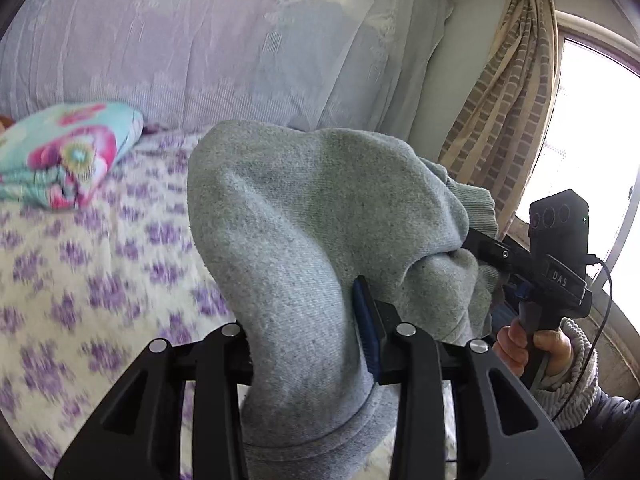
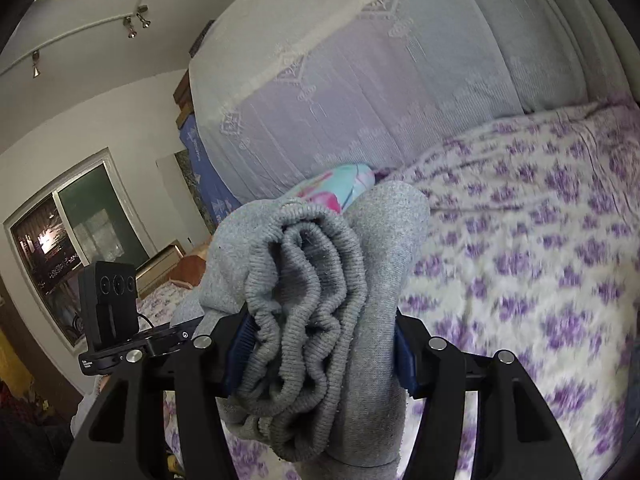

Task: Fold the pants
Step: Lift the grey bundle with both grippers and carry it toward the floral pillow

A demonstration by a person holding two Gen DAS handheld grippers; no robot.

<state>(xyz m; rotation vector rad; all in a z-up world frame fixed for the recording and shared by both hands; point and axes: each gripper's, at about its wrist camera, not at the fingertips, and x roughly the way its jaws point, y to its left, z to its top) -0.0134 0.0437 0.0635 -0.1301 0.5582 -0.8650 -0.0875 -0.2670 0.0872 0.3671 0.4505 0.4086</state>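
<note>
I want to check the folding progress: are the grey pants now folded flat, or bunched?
Bunched, not folded: the grey pants hang crumpled between both tongs, ribbed waistband gathered in wavy pleats, lifted above the bed.

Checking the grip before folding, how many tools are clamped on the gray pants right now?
2. The left tool grips a bunched part of the gray pants; the right tool clamps the gathered ribbed waistband.

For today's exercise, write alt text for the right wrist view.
The right gripper clamps a bunched grey knit pair of pants, ribbed waistband facing the camera, above a white bedspread with purple flowers. The left gripper shows at the left.
</note>
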